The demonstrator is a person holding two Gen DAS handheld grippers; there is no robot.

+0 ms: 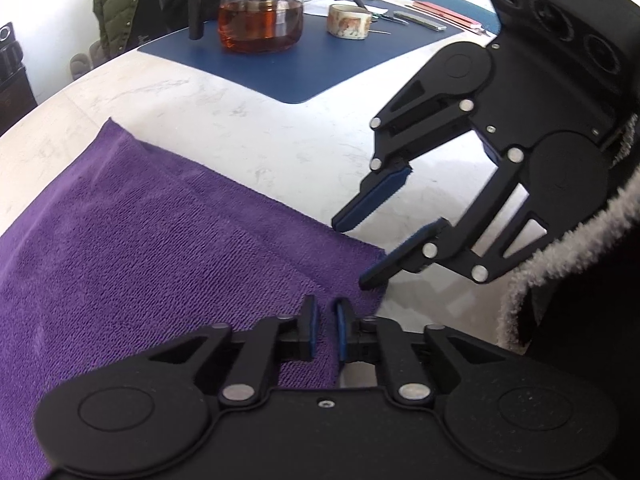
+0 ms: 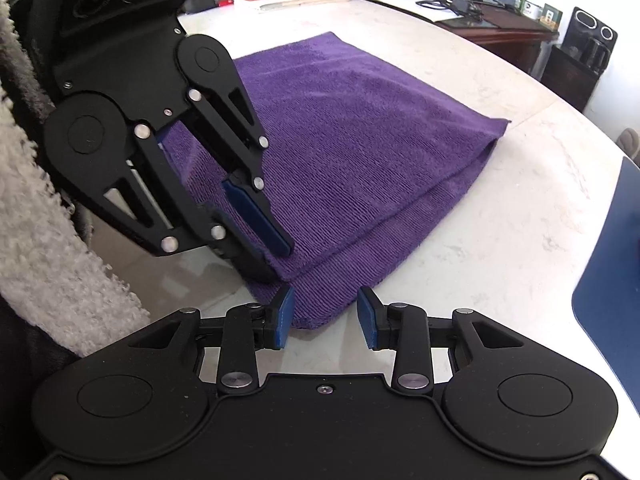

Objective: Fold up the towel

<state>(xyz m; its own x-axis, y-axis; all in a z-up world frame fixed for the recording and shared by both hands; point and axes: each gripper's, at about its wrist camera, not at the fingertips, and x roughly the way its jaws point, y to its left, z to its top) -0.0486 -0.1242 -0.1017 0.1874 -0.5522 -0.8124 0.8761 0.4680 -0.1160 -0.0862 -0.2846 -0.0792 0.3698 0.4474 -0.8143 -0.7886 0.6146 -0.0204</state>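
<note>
One purple towel (image 2: 352, 152), already doubled over, is lying on the pale table (image 2: 500, 240), its near corner at 6 o'clock in both wrist views. It is looking soft, light and floppy, best pinched at a corner edge. Two grippers: the left gripper (image 1: 326, 330) is nipping that edge nearly closed; the right gripper (image 2: 325, 316) is waiting part-open astride the corner, gripping nothing.
</note>
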